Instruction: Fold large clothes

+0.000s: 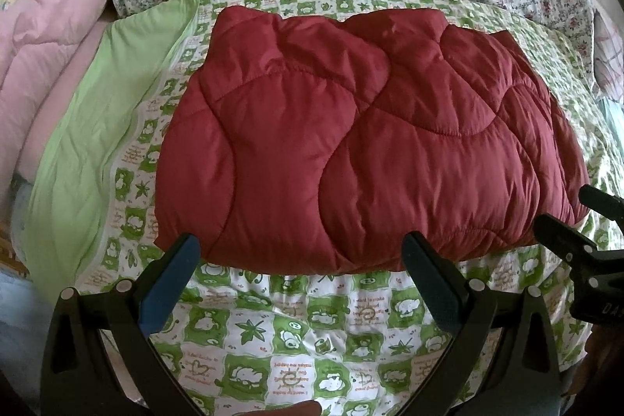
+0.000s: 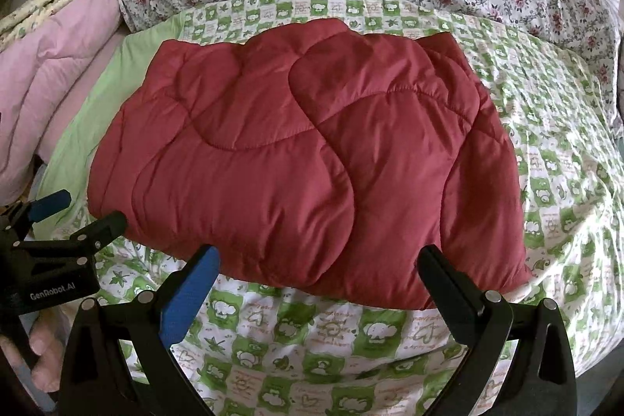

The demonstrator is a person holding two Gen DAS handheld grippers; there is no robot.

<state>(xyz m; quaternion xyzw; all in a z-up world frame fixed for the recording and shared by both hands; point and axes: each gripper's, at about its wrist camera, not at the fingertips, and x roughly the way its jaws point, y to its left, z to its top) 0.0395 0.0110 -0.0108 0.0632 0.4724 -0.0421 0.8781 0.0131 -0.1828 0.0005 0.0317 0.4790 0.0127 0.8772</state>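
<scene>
The red quilted garment [image 1: 366,139] is laid folded on the bed's green checked sheet [image 1: 312,346]. Left claw [image 1: 300,252] and right claw [image 2: 319,264] are spread wide, empty, poised at its near edge, presumably for a further fold.

Dark red quilted padded garment [image 1: 366,143] [image 2: 304,158], folded into a thick, roughly rectangular bundle, lying flat with its long axis left to right. Glossy, puffy fabric with curved stitch lines and soft wrinkles. Layered edges visible at the right end; rounded fold along the near edge.
</scene>
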